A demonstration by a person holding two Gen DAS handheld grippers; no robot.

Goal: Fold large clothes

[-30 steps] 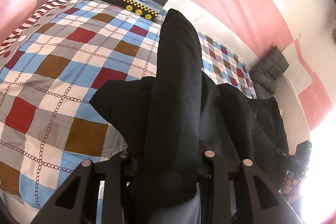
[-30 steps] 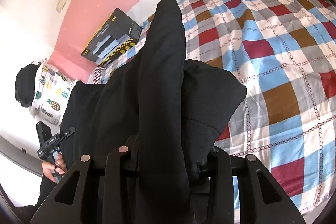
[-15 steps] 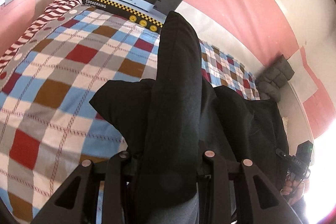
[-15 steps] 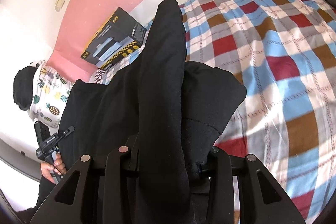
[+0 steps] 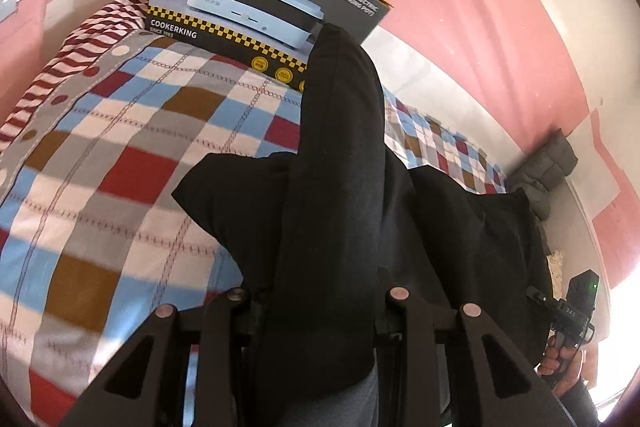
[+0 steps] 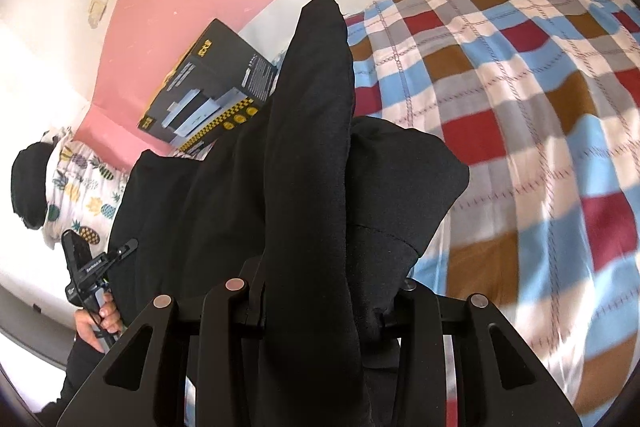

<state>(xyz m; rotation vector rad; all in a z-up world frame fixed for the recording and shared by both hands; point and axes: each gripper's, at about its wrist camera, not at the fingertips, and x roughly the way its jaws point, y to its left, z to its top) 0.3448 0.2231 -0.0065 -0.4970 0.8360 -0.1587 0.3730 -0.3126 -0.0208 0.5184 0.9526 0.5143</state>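
Left gripper (image 5: 320,307), low centre of its own view, clamped on a thick fold of black garment (image 5: 340,163), cloth bulging up between the narrowed jaws and hiding the tips. Right gripper (image 6: 320,303), bottom centre of its view, pinching another bunched edge of the same garment the same way. Between the two, cloth slung low across the checked bedspread (image 5: 120,155), a loose flap drooping to lower right in the right view. Cooker box (image 5: 260,11) standing at upper centre of the left view, right behind the raised fabric. Risks from here, as a guess: uneven pull from one hand skewing the fold line; thick bunched cloth slipping out of a shallow pinch; that hanging flap tucking under and creasing; a long forward sweep knocking the garment into the box.
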